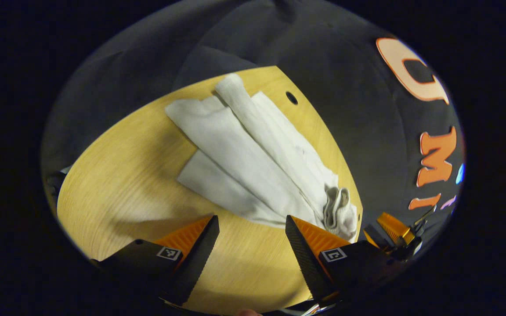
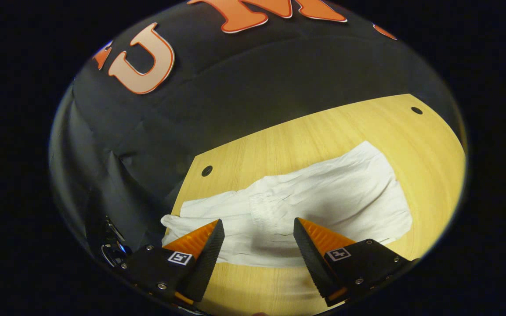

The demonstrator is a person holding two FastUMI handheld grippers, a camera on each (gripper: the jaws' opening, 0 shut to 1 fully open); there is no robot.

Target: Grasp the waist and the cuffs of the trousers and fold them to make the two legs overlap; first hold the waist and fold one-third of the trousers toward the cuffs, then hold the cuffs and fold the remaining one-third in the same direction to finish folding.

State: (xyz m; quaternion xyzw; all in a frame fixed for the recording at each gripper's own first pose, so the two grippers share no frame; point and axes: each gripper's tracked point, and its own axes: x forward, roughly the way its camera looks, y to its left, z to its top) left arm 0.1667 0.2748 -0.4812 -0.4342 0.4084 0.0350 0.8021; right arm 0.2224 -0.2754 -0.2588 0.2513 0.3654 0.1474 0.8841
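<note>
White trousers (image 1: pixel 253 158) lie on the wooden table (image 1: pixel 125 175), stretched from the far cuffs to the gathered elastic waist (image 1: pixel 338 208) at the near right edge. One leg lies rolled over the other. My left gripper (image 1: pixel 252 224) hovers open above the table, just short of the fabric near the waist. In the right gripper view the trousers (image 2: pixel 323 197) spread across the table (image 2: pixel 323 131), and my right gripper (image 2: pixel 258 227) is open over their near edge with nothing between its fingers. The right gripper (image 1: pixel 393 230) also shows beyond the waist in the left gripper view.
Black booth cloth (image 2: pixel 235 87) hangs behind the table on all sides. Small round holes (image 2: pixel 207 170) sit near the table's corners. Bare wood lies to the left of the trousers in the left gripper view.
</note>
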